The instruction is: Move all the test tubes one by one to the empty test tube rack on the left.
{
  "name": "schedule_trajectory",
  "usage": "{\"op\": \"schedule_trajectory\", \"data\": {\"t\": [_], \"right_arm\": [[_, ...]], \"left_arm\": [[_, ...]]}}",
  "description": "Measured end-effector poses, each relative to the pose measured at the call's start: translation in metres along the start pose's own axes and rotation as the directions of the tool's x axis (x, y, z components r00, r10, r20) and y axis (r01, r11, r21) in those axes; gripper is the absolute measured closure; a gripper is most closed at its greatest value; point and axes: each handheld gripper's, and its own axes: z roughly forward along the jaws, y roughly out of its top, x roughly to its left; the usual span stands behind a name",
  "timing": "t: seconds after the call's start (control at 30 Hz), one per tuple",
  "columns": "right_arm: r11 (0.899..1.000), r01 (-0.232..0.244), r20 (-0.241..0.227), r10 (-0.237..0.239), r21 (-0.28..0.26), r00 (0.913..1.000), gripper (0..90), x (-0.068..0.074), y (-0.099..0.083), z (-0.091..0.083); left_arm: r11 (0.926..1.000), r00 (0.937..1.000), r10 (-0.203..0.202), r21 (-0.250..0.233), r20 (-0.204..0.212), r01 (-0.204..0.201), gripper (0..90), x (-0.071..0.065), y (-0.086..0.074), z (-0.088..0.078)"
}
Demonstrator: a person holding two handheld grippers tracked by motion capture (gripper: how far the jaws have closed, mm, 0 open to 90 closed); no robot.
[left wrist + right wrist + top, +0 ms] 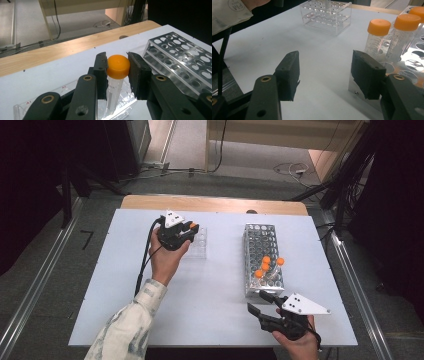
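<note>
- The left tool [117, 67] is clenched on the orange cap of a tube [118, 67], its pads pressing the cap from both sides.
- The tube stands upright with its lower end in the clear rack [22, 108] on the table [215, 305].
- The right tool [324, 72] is released, its jaws apart with nothing between them, low over the table just beside the near end of the metal rack [262, 245].
- More capped tubes [267, 266] stand in the metal rack.
</note>
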Motion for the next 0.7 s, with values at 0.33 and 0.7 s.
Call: {"op": "schedule_trajectory", "data": {"t": [0.33, 0.7], "right_arm": [[1.000, 0.005, -0.001, -0.005, 0.004, 1.0000, 38.5, 0.000, -0.001, 0.001], [1.000, 0.004, 0.002, -0.004, 0.005, 1.0000, 38.4, 0.000, -0.001, 0.002]], "left_arm": [[0.9997, 0.9999, 0.011, 0.023, -0.010, -0.010, 69.5, -0.002, -0.009, 0.005], [0.9997, 0.9999, -0.012, 0.021, 0.001, 0.012, 58.2, -0.002, -0.011, 0.003]]}}
